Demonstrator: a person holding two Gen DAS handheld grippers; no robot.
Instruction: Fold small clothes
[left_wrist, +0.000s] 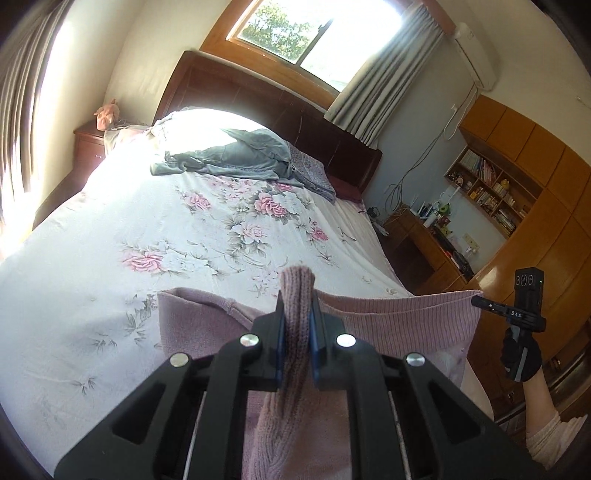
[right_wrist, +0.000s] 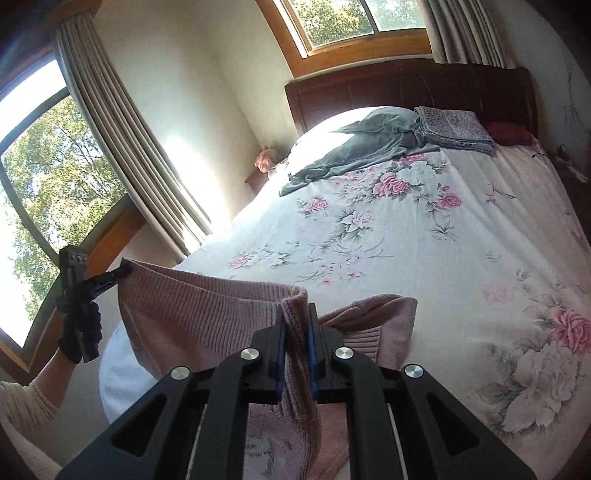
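Over the near edge of the bed (left_wrist: 74, 288), I have the pink knit sweater (left_wrist: 399, 325) lifted and stretched between my two tools. On the left, my left gripper (left_wrist: 297, 295) is clenched on a bunched fold of the sweater's ribbed edge, the knit pinched between the blue pads (left_wrist: 281, 343) and poking up above the fingertips. From there the ribbed hem runs taut to the right, where my right gripper (right_wrist: 295, 308) is likewise clamped on the other corner of the same edge; in the left wrist view I see it side-on, held by a black-gloved hand (left_wrist: 521, 358). The rest of the garment hangs below the hem, with part of it resting on the floral bedspread (right_wrist: 406, 258). Farther up the bed, near the dark headboard (right_wrist: 406, 85), lie a crumpled grey-blue garment (right_wrist: 354, 151) and, to its right, a folded patterned cloth (right_wrist: 454, 127).
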